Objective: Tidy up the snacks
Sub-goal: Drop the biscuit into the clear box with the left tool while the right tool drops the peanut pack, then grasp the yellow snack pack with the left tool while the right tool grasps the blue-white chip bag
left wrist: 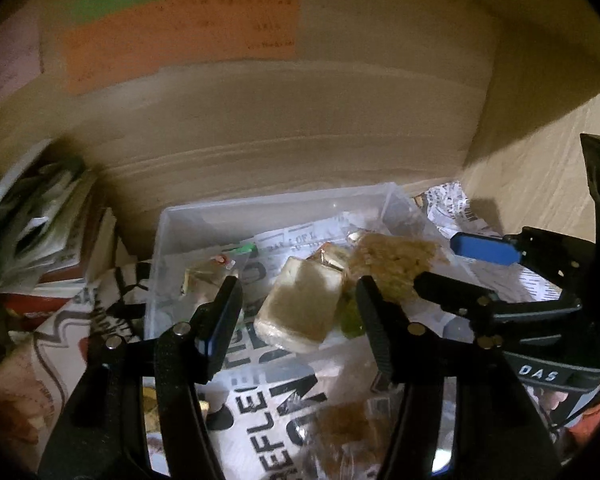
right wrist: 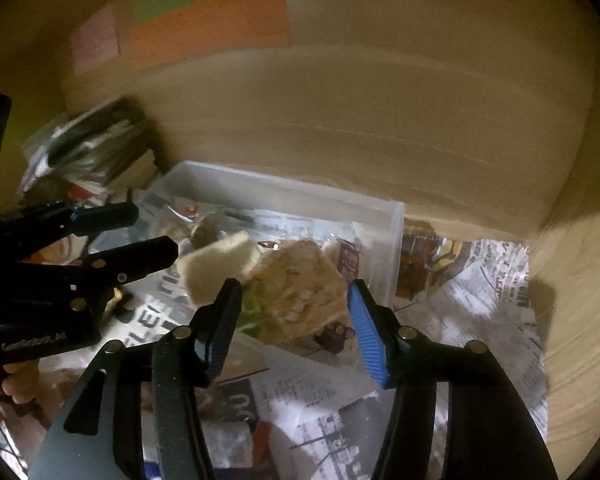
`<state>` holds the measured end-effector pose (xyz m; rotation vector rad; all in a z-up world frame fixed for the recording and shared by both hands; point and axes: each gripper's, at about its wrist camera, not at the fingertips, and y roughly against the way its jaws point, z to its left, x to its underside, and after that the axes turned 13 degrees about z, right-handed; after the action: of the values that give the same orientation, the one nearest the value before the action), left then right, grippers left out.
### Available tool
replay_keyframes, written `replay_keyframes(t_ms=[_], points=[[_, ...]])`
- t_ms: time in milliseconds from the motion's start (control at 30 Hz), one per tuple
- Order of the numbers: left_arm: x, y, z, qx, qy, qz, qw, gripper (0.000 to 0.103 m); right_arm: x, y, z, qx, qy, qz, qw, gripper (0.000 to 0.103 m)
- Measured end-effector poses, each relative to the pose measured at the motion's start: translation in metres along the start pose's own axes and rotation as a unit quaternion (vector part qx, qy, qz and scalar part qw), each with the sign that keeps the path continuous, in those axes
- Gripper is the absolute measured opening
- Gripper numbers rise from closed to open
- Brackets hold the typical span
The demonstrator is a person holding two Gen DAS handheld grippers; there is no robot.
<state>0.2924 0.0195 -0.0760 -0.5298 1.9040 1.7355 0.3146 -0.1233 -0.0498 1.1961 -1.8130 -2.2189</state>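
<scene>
A clear plastic bin (left wrist: 276,200) (right wrist: 292,192) lined with newspaper holds several wrapped snacks. A pale beige block snack (left wrist: 300,308) (right wrist: 216,268) lies tilted in it, between the fingers of my left gripper (left wrist: 298,284) with gaps on both sides. In the right wrist view the left gripper (right wrist: 154,230) stands open and the block is just past its tip. A packet of brown crumbly snack (right wrist: 300,288) (left wrist: 396,268) sits between the fingers of my right gripper (right wrist: 294,286) (left wrist: 438,261). Those pads do not press on it.
A stack of packets (left wrist: 32,216) leans at the left wall. Orange, green and pink paper notes (left wrist: 180,36) are stuck on the back wall. Crumpled newspaper (right wrist: 492,280) and a dark wrapped snack (right wrist: 420,264) lie right of the bin. A person's fingers (right wrist: 16,380) show at the left.
</scene>
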Motion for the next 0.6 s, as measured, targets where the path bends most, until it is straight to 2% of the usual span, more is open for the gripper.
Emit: replay_keyframes(t_ms=[67,133,233,433,600], points=[[0.007,0.011,0.003,-0.003,0.000,-0.006,1.0000,0.060,0.004,0.010,0.005,-0.005,0.003,-0.011,1.000,0.054],[0.014,0.021,0.008,-0.011,0.001,-0.014,0.9998,0.065,0.008,0.019,0.011,-0.009,0.007,-0.020,1.000,0.058],[0.026,0.036,0.017,-0.022,0.007,-0.022,0.9995,0.065,0.016,0.030,0.022,-0.012,0.015,-0.033,0.999,0.063],[0.051,0.055,0.041,-0.040,0.025,-0.021,0.9987,0.066,0.032,0.040,0.043,-0.026,0.028,-0.041,0.998,0.063],[0.073,0.056,0.061,-0.058,0.038,-0.003,0.9976,0.067,0.045,0.037,0.055,-0.035,0.029,-0.036,0.998,0.063]])
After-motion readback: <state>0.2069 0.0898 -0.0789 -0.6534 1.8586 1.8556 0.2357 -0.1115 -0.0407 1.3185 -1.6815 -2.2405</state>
